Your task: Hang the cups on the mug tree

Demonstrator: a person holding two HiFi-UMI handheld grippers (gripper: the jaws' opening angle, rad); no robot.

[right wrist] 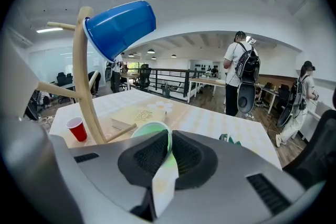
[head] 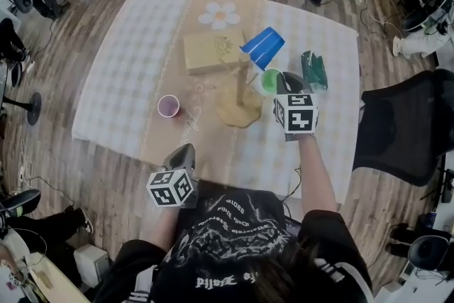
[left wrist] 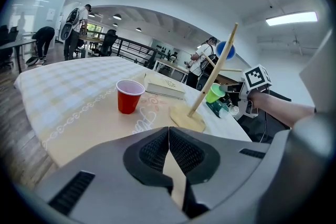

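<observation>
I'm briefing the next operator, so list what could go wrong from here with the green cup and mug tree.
1. The right gripper pinches only one thin wall of the green cup at its rim; it may buckle or slip.
2. The cup is close to the mug tree; a knock could tilt it or shake off the blue cup hung on it.
3. The left gripper, shut and empty, is not steadying the base.

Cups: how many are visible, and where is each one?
3. A blue cup hangs on the mug tree, the right gripper holds a green cup by its rim, and a red cup stands upright on the table. No others appear hidden.
</observation>
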